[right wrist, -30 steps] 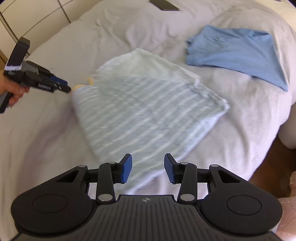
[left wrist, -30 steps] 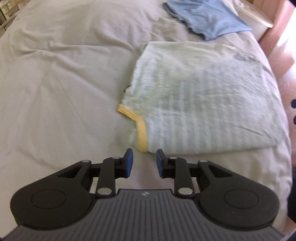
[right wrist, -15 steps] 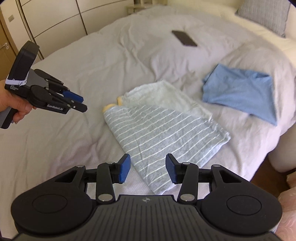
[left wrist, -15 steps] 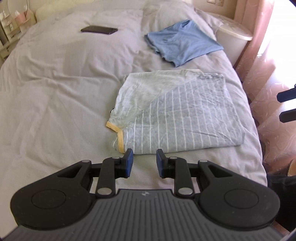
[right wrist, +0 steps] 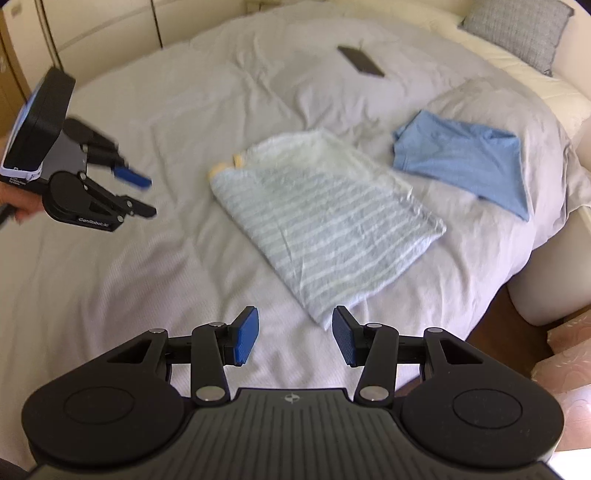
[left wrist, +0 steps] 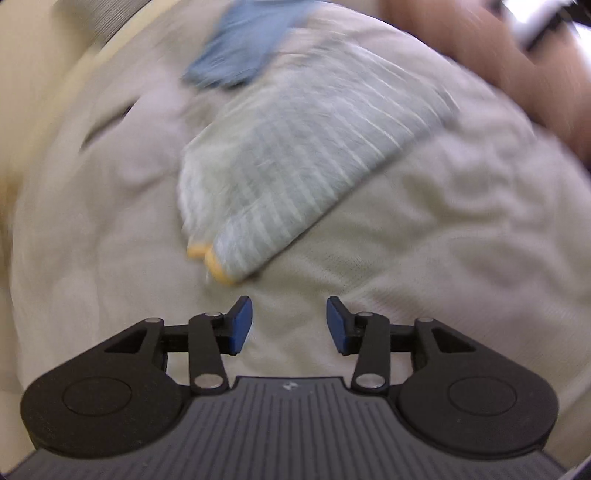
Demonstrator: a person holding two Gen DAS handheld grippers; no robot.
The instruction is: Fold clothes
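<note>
A: What is seen nearest in the right wrist view?

B: The right gripper [right wrist: 294, 336] is seen, its jaws spread apart, with nothing held between the blue pads [right wrist: 246, 335]. Only the bed cover [right wrist: 110, 280] is found under the gap.

A: And where is the striped garment placed?

B: The folded striped garment [right wrist: 328, 218] is laid flat on the cover, just ahead of the jaws and a little to the right. Its nearest corner is almost reached by the right pad, but no contact can be confirmed. A yellow trim [right wrist: 238, 160] is shown at its far left corner.

A: What is found beyond it?

B: A blue garment [right wrist: 461, 162] is laid further ahead to the right, apart from the striped one. Still further, a dark phone [right wrist: 361, 60] is seen on the cover, and a grey pillow [right wrist: 517, 33] at the far right.

A: Is the left gripper visible there?

B: Yes, the left gripper [right wrist: 142, 195] is held by a hand [right wrist: 16, 205] far to the left of the jaws, above the cover. Its jaws are parted and nothing is gripped.

A: What is told by the left wrist view?

B: It is blurred. The left gripper [left wrist: 289, 324] is seen with jaws wide, empty. The striped garment [left wrist: 295, 166] is ahead of them, its yellow trim [left wrist: 210, 258] nearest, and the blue garment [left wrist: 243, 48] lies beyond.
</note>
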